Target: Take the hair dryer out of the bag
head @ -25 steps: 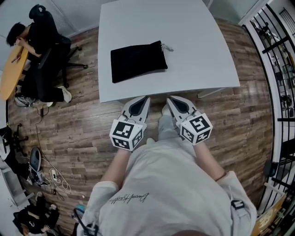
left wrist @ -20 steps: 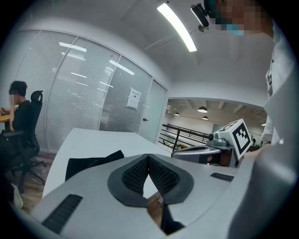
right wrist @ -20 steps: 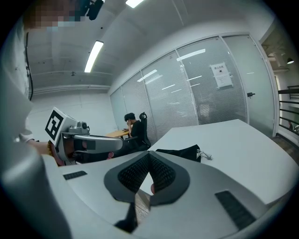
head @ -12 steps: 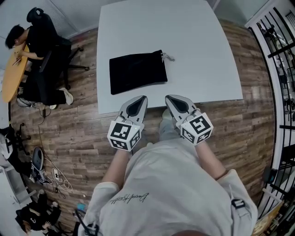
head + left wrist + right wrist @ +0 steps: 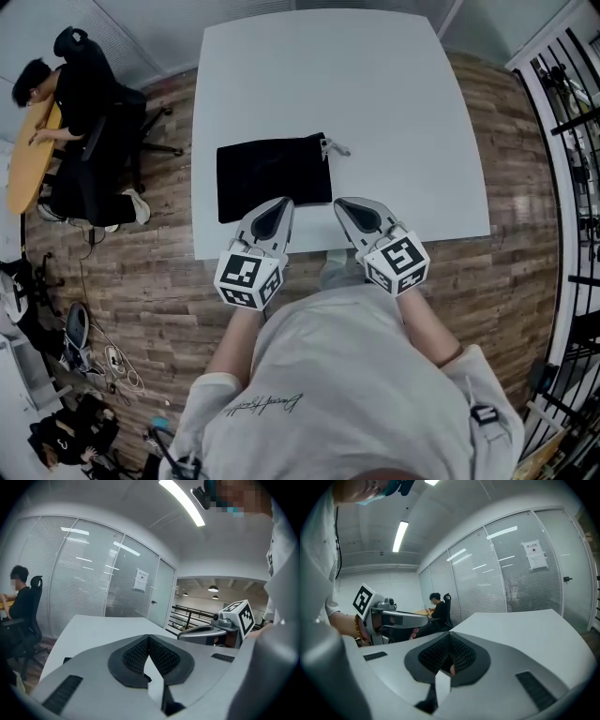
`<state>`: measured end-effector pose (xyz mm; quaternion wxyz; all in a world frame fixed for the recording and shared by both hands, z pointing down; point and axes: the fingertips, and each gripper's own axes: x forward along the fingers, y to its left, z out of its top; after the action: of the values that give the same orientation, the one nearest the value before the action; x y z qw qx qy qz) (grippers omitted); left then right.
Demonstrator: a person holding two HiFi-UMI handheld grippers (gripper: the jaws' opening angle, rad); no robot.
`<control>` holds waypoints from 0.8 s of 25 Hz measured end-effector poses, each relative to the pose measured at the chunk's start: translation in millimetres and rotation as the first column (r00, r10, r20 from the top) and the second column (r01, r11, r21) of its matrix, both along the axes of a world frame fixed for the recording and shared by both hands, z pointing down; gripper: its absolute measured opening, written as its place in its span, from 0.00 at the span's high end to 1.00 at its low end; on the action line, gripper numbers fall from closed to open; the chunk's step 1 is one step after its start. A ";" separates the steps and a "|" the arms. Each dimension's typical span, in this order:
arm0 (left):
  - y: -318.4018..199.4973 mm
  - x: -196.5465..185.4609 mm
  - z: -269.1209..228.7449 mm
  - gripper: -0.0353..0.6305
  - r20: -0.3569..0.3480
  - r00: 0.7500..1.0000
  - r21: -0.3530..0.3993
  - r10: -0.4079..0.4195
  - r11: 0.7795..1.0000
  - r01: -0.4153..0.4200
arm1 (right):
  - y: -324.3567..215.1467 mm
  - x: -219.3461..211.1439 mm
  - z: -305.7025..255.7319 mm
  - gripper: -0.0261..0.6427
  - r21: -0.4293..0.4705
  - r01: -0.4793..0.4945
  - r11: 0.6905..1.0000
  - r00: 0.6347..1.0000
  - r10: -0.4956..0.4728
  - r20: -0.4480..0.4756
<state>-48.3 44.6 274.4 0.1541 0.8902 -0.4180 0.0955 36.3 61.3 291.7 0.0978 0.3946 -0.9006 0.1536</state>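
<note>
Well left of the bag (image 5: 272,176), off the table (image 5: 375,84), a person (image 5: 58,112) is sitting at a separate desk, clear of the work.

The left gripper (image 5: 280,202) is hovering at the bag's near edge with its jaws pressed together, nothing between them. From above I cannot tell whether it is touching the cloth.

The black drawstring bag is lying flat on the white table, near the front edge. Its mouth is facing right, and the cord ends (image 5: 336,146) are trailing from its far right corner. The hair dryer is not showing – presumably it is still inside.

Just right of the bag's near right corner, the right gripper (image 5: 341,202) is pointing forward, also clamped shut and empty.

Risks, as a judgement:
- Both grippers are closed, so neither can pinch cloth until it opens.
- The bag is loose and close to the table's front edge – a one-sided pull could drag it off rather than free the dryer.
- The cord may be cinching the mouth and snagging the dryer.
</note>
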 end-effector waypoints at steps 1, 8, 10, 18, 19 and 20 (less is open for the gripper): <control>-5.1 1.2 0.0 0.93 -0.001 1.000 -0.001 -0.011 1.000 0.011 | -5.1 2.1 -0.8 0.94 0.002 0.007 1.000 1.000 -0.007 0.005; -36.9 13.8 -2.6 0.93 -0.009 0.998 0.003 -0.056 0.998 0.056 | -34.9 10.7 -7.5 0.94 0.032 0.067 0.997 0.997 -0.068 0.023; -42.3 18.5 -1.5 0.93 -0.006 0.998 0.002 -0.070 0.998 0.070 | -40.9 15.4 -6.2 0.94 0.035 0.079 0.996 0.997 -0.080 0.024; -47.5 24.6 3.6 0.93 0.009 0.997 -0.011 -0.080 0.997 0.080 | -59.2 22.6 3.0 0.94 0.030 0.090 0.995 0.996 -0.091 0.018; -46.9 23.0 5.0 0.93 0.011 0.997 -0.017 -0.080 0.997 0.080 | -59.5 23.0 4.6 0.94 0.029 0.089 0.996 0.996 -0.089 0.011; -46.9 21.1 5.7 0.93 0.014 0.997 -0.020 -0.078 0.997 0.078 | -60.3 23.2 6.1 0.94 0.029 0.085 0.996 0.996 -0.085 0.004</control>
<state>-27.1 -2.3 280.1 0.1642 0.8709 -0.4524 0.0994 59.5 1.0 297.9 0.0963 0.3570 -0.9189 0.1373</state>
